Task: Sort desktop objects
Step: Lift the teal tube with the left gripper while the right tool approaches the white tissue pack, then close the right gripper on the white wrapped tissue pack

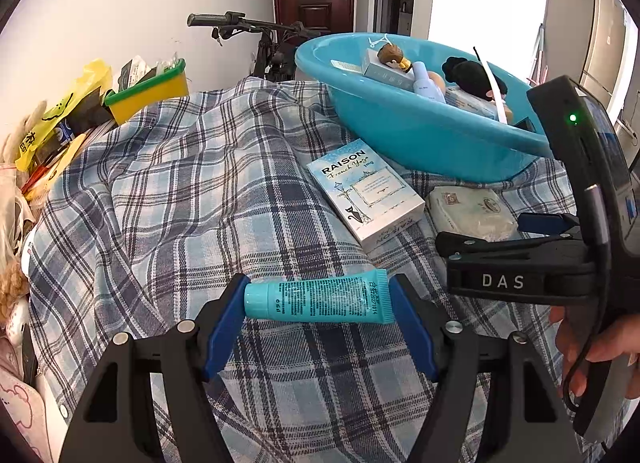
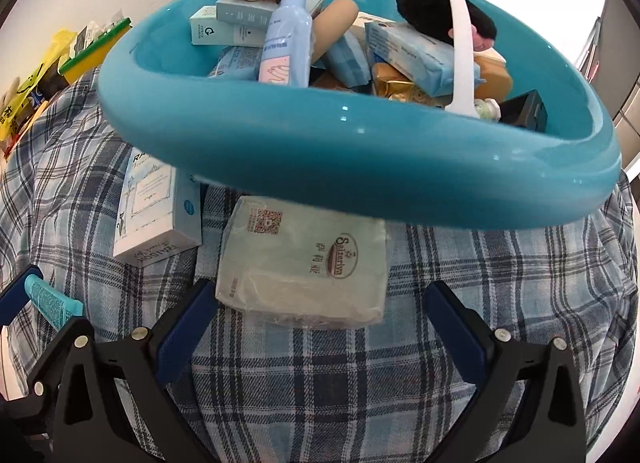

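On the plaid cloth (image 1: 168,191) that covers the table, a teal tube (image 1: 318,297) lies crosswise between the blue pads of the left gripper (image 1: 318,323), cap to the left, crimped end to the right. Both pads touch its ends, so the jaws are about half open and closed on it. Just beyond it a white box (image 1: 366,193) lies flat, its long axis running from near right to far left, beside a tissue pack (image 2: 308,263). Behind both stands a blue basin (image 2: 360,167) heaped with boxes, a pale bottle (image 2: 286,39) and a white spoon (image 2: 460,35). The right gripper (image 2: 320,323) hangs wide open, empty, its pads on either side of the tissue pack's near edge.
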### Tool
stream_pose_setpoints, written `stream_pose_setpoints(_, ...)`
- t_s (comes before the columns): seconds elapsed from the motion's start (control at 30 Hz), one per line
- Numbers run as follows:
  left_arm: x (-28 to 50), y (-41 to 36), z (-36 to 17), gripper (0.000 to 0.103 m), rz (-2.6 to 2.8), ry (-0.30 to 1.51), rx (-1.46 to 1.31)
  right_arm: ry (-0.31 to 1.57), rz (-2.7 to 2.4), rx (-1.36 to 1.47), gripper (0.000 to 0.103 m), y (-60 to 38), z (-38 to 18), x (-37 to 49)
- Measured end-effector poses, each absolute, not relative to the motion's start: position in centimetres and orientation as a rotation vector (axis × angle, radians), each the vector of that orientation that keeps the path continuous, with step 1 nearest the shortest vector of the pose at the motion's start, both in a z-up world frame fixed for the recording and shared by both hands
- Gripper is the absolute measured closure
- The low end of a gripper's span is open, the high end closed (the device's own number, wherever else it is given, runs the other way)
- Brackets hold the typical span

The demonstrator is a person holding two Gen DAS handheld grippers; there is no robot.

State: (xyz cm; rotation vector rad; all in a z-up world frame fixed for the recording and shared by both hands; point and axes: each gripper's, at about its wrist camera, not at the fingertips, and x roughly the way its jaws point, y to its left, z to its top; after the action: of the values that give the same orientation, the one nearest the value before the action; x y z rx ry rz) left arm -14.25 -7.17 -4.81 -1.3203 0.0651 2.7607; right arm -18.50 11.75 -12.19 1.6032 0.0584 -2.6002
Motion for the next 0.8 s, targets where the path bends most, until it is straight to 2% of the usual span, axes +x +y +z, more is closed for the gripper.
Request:
stream_pose_setpoints(0.03, -14.3, -7.3, -4.9, 0.03, 2.76, 0.063, -1.323, 0.062, -2.603, 1.6, 0.006, 11.9, -12.2, -18.6)
stream_pose_setpoints(0.1, -14.3, -7.4, -4.9, 0.03, 2.761, 0.065, -1.325, 0.075, -2.6, 1.571, 0.022, 11.9, -11.9, -18.5)
stream_pose_setpoints(0.17, -14.2, -7.4, -5.0, 0.03, 2.761, 0.066, -1.328, 0.07, -2.586, 1.561, 0.028, 12.3, -11.6, -18.3)
stream_pose_setpoints(0.47, -14.7, -7.3, -3.2, 0.03, 2.803, -0.024, -1.236, -0.009, -2.525, 1.537, 0.029, 15.3, -10.2, -16.7)
stream_pose_setpoints(0.63, -15.3, -6.2, -1.5, 0.03, 2.836, -0.056, -1.135, 0.139, -2.457, 1.33, 0.029, 16.2, -7.9, -13.7)
stream_pose_setpoints(0.8, -16.0, -4.5, 0.1, 0.03, 2.859, -0.055, -1.049, 0.176, -2.469, 1.155, 0.029, 17.9, -4.7, -11.4)
